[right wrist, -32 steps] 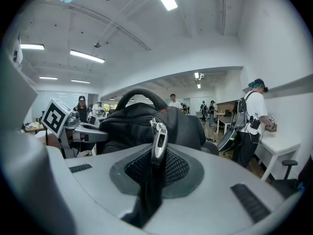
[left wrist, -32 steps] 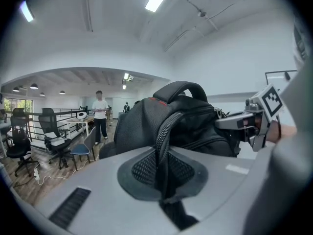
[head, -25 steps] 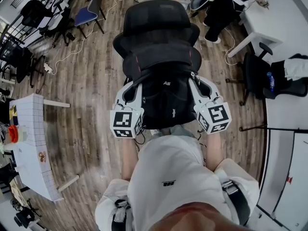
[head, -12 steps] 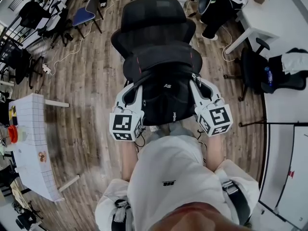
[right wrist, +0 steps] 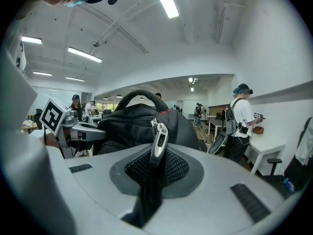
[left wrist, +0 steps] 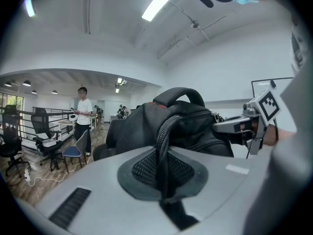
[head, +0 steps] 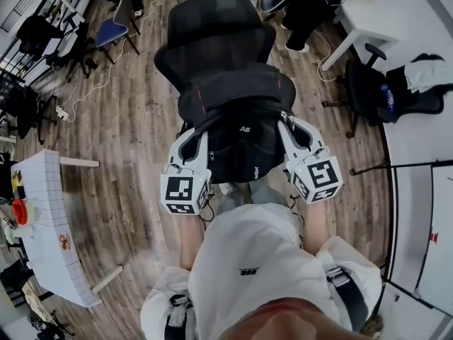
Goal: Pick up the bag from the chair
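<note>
A black backpack (head: 241, 129) hangs in front of me between both grippers, just before the black mesh office chair (head: 212, 37). Whether it still touches the seat is hidden. My left gripper (head: 200, 126) is shut on the bag's left side; in the left gripper view a black strap edge (left wrist: 164, 146) runs down between the closed jaws. My right gripper (head: 287, 119) is shut on the bag's right side; in the right gripper view a silver zipper pull (right wrist: 157, 143) and black strap sit in the closed jaws. The bag's carry handle (left wrist: 182, 93) arches on top.
Wooden floor lies all round. A white table (head: 46, 225) with small items stands at the left, and another office chair (head: 368, 91) and white desks (head: 417, 154) at the right. One person stands (left wrist: 83, 111) beyond the bag, and another (right wrist: 242, 121) stands at a desk.
The chair has slid up and left in the head view. Both grippers keep their hold on the bag, with hardly any shift between them.
</note>
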`<action>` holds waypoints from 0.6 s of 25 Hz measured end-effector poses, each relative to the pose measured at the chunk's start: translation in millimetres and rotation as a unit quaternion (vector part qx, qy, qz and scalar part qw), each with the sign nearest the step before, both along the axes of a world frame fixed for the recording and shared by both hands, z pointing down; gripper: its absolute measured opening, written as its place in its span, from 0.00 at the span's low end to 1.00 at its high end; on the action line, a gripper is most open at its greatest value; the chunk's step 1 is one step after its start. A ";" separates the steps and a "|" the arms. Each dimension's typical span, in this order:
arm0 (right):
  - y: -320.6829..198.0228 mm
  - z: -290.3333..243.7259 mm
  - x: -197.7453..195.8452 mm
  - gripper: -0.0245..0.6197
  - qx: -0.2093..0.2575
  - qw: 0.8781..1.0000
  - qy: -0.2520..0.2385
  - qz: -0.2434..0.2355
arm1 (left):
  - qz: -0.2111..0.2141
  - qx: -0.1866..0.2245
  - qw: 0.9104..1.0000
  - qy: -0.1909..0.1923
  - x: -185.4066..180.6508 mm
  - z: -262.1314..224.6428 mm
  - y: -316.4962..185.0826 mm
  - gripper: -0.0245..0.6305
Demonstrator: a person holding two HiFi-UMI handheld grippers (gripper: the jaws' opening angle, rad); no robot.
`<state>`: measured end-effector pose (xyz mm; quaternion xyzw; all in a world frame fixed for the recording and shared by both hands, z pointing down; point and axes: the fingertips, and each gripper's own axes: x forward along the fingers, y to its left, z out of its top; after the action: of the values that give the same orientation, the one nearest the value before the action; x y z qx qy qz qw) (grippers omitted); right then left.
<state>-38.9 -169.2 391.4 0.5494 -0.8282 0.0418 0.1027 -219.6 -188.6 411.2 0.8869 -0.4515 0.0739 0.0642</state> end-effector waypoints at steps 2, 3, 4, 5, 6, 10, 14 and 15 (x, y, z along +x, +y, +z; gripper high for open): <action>9.5 -2.2 4.5 0.08 0.003 1.000 -0.001 0.004 | 0.003 0.005 1.000 -0.003 4.6 -3.4 8.0 0.07; 15.0 -3.2 6.1 0.08 0.004 1.000 -0.003 0.004 | 0.004 0.008 1.000 -0.005 6.3 -5.3 13.0 0.07; 20.8 -4.1 7.3 0.08 0.005 1.000 -0.004 0.003 | 0.002 0.010 1.000 -0.007 7.6 -7.2 18.6 0.07; 26.8 -5.2 8.8 0.08 0.006 1.000 -0.006 0.001 | 0.000 0.013 1.000 -0.010 9.2 -9.1 24.6 0.07; 32.8 -6.5 10.7 0.08 0.007 1.000 -0.008 -0.001 | -0.003 0.016 1.000 -0.014 11.2 -11.2 30.8 0.07; 57.3 -11.5 18.8 0.08 0.012 1.000 -0.012 -0.018 | -0.020 0.023 0.999 -0.022 19.0 -18.7 59.5 0.07; 84.3 -10.5 30.2 0.08 0.011 0.999 -0.013 -0.040 | -0.042 0.021 0.999 -0.024 29.6 -18.1 95.5 0.07; 90.7 -10.2 32.9 0.08 0.010 0.999 -0.012 -0.045 | -0.048 0.019 0.998 -0.024 32.3 -17.4 104.1 0.07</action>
<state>-6.0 -78.5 381.2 0.5119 -0.8538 0.0354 0.0885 -187.3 -84.6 393.8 0.8633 -0.4962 0.0830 0.0398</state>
